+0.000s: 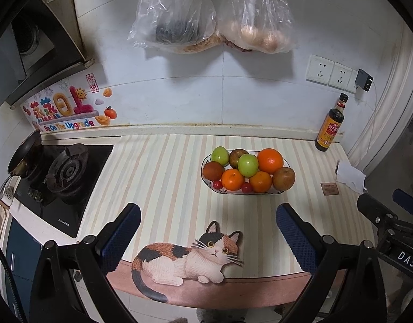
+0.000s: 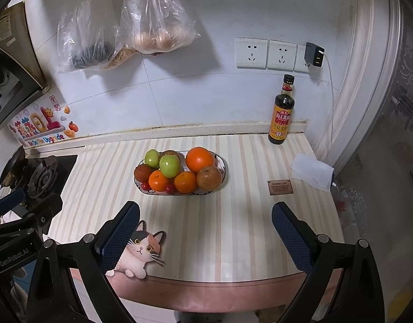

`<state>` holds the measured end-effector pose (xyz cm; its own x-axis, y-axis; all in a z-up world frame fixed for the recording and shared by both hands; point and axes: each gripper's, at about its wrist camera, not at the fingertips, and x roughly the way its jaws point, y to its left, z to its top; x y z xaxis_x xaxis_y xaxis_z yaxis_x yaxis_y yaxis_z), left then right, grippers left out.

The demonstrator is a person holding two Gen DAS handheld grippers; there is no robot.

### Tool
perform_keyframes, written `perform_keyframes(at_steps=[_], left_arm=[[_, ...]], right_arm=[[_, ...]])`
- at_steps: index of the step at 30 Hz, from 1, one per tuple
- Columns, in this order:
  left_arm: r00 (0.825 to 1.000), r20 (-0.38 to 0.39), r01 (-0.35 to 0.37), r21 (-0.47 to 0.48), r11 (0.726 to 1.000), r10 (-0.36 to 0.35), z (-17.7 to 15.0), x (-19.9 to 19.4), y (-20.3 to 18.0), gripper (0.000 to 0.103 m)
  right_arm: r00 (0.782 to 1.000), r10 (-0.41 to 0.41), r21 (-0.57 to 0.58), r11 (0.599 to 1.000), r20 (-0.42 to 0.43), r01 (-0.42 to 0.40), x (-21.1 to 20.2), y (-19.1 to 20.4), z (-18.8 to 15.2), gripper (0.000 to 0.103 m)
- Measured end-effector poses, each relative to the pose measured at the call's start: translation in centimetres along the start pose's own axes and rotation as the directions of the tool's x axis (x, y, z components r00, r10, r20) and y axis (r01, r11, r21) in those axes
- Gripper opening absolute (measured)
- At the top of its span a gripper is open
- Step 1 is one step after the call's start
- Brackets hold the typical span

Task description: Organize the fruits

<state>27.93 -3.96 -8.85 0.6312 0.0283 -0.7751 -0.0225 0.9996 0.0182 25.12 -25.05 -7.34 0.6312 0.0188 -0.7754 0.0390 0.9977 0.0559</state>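
You stand in a home kitchen: a gas stove [image 1: 67, 173] with a pan [image 1: 24, 153] flanks the striped surface [image 1: 166, 177], a sauce bottle [image 2: 283, 113] beside tiled-wall sockets [image 2: 267, 53].

Orange and green fruits [image 1: 248, 171] on striped cream-and-pink mat [image 1: 163, 177].

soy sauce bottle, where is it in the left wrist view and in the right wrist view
Left wrist: the soy sauce bottle stands far right, against the back wall, up and right of the fruit plate.
Right wrist: the soy sauce bottle stands right of centre, behind and right of the fruit plate.
Shared landmark: the wall sockets just above it.
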Motion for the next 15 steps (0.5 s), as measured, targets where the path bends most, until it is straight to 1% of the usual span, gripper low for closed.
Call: perform_keyframes(at_steps=[15], left_arm=[[1.0, 0.016, -0.015, -0.009, 1.0, 0.015, -0.4, -0.73, 1.03, 0.103]], right_arm=[[1.0, -0.009, -0.013, 1.0, -0.013, 0.009, -0.12, 0.62, -0.28, 0.101]])
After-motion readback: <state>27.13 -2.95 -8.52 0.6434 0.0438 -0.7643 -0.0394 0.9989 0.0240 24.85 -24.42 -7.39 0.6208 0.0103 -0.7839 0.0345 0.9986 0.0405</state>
